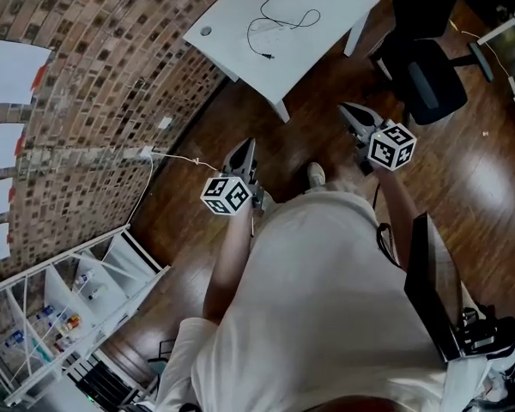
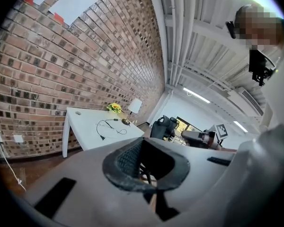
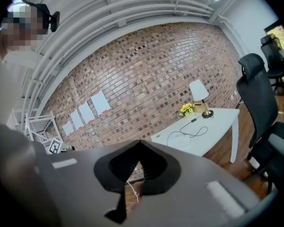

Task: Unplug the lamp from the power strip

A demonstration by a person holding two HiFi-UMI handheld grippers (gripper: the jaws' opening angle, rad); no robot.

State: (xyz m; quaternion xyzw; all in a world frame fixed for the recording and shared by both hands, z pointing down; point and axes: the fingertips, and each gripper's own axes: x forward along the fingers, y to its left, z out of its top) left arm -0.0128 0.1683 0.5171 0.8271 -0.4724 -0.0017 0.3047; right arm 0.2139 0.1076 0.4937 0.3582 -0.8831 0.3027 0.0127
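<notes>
both jaw pairs are together and empty: left gripper (image 1: 245, 149) and right gripper (image 1: 350, 111) hang well short of the table (image 1: 240, 45), where the lamp (image 3: 199, 91) stands at the far end.

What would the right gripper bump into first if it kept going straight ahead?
Probably the near end of the white table, or the brick wall just beside it; depth is hard to judge.

This looks like an office room. It has a long brick wall (image 1: 94, 75) with paper sheets (image 1: 13, 71) taped on it, a white counter (image 1: 318, 33), black office chairs (image 1: 429, 80), a shiny wooden floor (image 1: 463, 187) and a white wire shelf (image 1: 69, 316).
</notes>
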